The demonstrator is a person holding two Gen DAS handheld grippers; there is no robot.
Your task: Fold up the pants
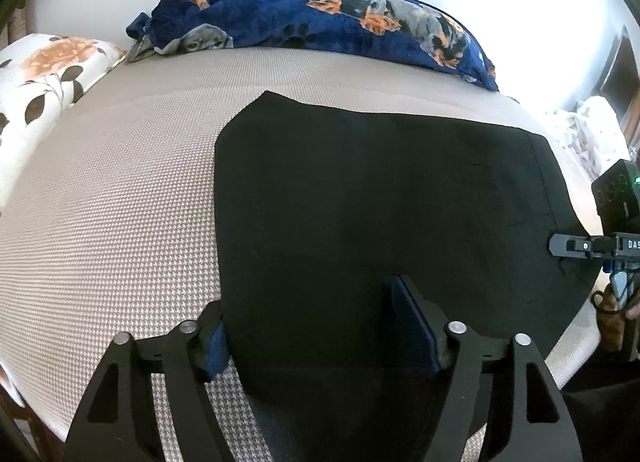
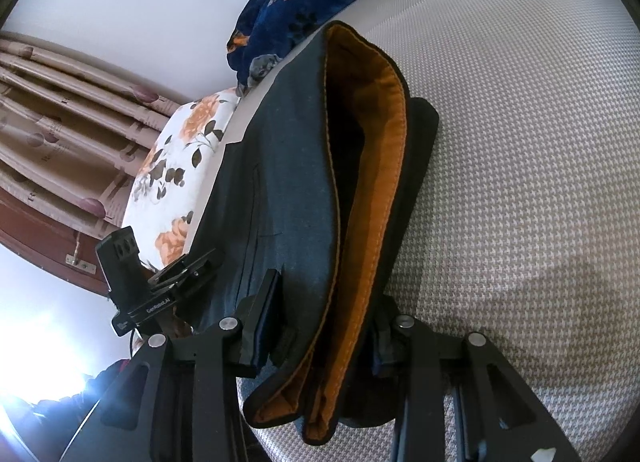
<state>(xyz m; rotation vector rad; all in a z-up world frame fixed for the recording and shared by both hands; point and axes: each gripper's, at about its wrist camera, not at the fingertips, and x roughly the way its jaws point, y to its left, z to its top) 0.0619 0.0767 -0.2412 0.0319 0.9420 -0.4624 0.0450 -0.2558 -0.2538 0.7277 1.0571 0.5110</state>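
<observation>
Black pants (image 1: pixel 380 202) lie folded on a beige houndstooth bed cover (image 1: pixel 120 202). In the right wrist view the pants (image 2: pixel 288 190) show an orange-lined waistband (image 2: pixel 376 166) gaping open. My left gripper (image 1: pixel 316 326) is open, its fingers straddling the near left edge of the pants. My right gripper (image 2: pixel 320 330) is open around the waistband end; it also shows at the right edge of the left wrist view (image 1: pixel 576 246). The left gripper shows in the right wrist view (image 2: pixel 160 286) at the pants' far edge.
A navy dog-print blanket (image 1: pixel 320 14) lies bunched at the far side of the bed. A white floral pillow (image 1: pixel 44 98) sits at the far left. Striped curtains (image 2: pixel 60 102) hang beyond the bed. White crumpled cloth (image 1: pixel 588 130) lies at the far right.
</observation>
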